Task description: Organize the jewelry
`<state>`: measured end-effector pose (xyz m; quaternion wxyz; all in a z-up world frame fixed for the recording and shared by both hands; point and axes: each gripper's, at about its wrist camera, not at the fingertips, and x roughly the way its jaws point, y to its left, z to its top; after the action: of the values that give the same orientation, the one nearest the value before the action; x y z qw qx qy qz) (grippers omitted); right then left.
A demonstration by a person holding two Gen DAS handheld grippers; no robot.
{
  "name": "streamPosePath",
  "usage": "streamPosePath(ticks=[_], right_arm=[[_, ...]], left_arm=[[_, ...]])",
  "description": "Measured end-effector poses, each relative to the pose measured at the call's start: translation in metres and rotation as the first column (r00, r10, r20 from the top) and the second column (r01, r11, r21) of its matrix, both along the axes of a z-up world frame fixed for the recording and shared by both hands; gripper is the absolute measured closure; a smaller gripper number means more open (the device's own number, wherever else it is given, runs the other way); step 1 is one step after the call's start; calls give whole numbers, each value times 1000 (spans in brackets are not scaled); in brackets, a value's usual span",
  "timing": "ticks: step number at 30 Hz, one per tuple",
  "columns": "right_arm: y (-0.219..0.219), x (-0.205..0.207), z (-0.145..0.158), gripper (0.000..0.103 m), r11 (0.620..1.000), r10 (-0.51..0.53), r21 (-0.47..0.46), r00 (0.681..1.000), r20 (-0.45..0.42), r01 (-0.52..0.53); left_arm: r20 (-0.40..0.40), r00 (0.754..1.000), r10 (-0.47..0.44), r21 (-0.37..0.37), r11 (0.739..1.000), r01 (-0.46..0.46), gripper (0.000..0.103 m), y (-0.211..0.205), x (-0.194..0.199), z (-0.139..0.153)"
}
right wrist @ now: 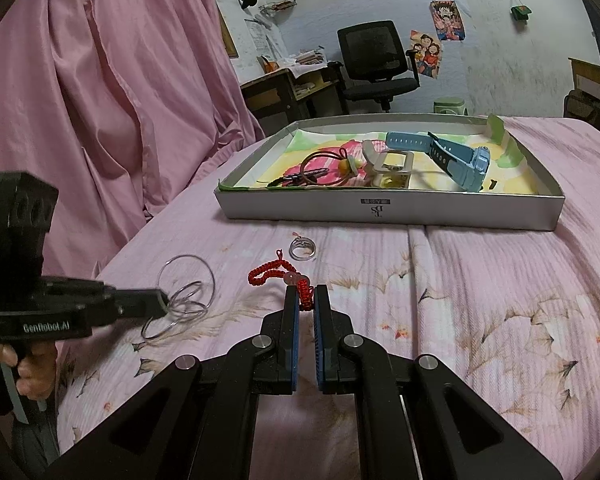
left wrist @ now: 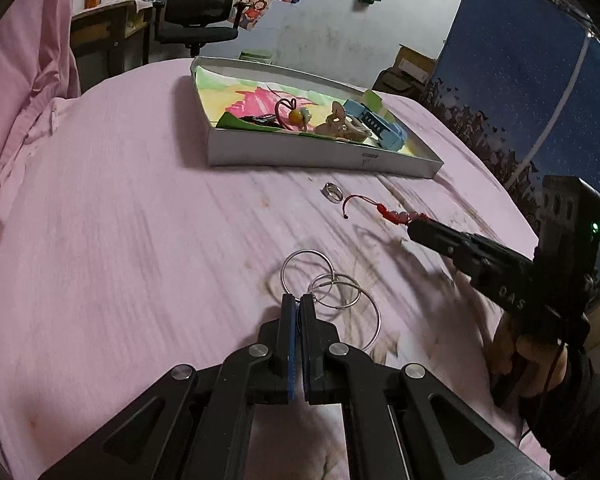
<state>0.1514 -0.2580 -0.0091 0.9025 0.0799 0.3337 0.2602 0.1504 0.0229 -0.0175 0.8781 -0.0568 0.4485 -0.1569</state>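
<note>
Pink bedspread (right wrist: pixel 480 280): we've got the left hand-held gripper (left wrist: pixel 296 300) pinching the wire rings (left wrist: pixel 328 288) and the right hand-held gripper (right wrist: pixel 306 296) nipping the red beaded cord (right wrist: pixel 284 274), silver ring (right wrist: pixel 302 249) loose between, tray (right wrist: pixel 380 210) at 12 o'clock, presumably the drop target.

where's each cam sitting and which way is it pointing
Left wrist: rides the left claw, looking forward over the pink bedspread toward the box; its fingers pinch the metal hoops, and the right claw and hand show at right.
Right wrist: rides the right claw, facing the box; its fingers grip the red cord bracelet, left claw at left.
Shared: box, silver ring, hoops, bracelet.
</note>
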Motion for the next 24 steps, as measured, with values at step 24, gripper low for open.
streamPosePath(ticks=[24], right_arm=[[-3, 3, -1, 97, 1000, -8, 9, 1000, 5, 8]], left_arm=[[116, 990, -79, 74, 995, 71, 100, -21, 10, 65]])
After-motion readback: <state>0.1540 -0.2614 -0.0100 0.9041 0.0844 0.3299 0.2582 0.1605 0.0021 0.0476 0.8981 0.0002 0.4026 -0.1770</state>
